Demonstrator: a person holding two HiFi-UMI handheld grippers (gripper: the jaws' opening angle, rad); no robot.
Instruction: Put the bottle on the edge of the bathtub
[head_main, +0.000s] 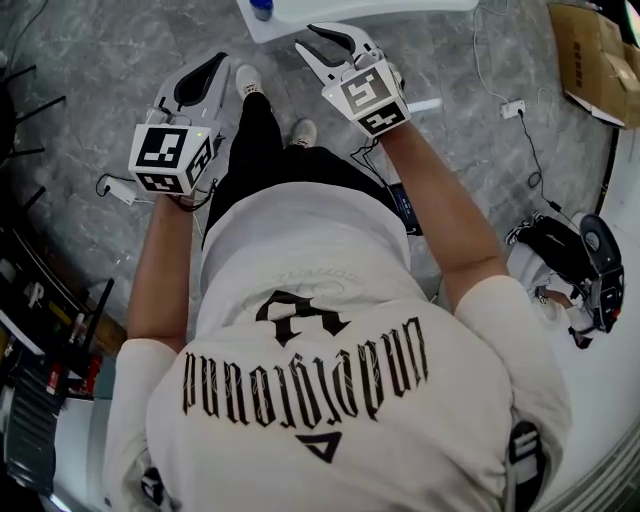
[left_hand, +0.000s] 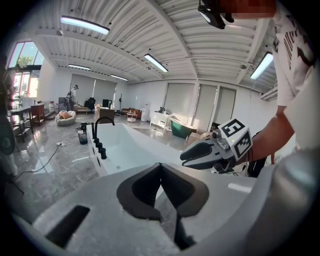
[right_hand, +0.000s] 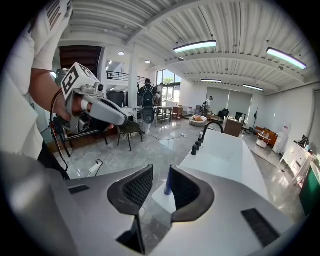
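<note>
A small blue bottle (head_main: 261, 8) stands upright on the near corner of the white bathtub (head_main: 310, 14), at the top of the head view. In the right gripper view the bottle (right_hand: 168, 184) shows through the gap between the jaws, well beyond them, on the tub's edge (right_hand: 159, 199). My right gripper (head_main: 306, 37) is open and holds nothing, raised above the floor short of the tub. My left gripper (head_main: 221, 59) hangs beside it to the left, its jaws shut and empty (left_hand: 160, 165). Each gripper shows in the other's view: the right gripper (left_hand: 183, 159) and the left gripper (right_hand: 123, 120).
The long tub (left_hand: 131, 142) runs away from me, with a black faucet (right_hand: 212, 126) and black knobs on its rim. A dark container (left_hand: 82, 135) stands near the faucet end. Cables and a power strip (head_main: 513, 108) lie on the grey marble floor; cardboard boxes (head_main: 600, 55) sit at right.
</note>
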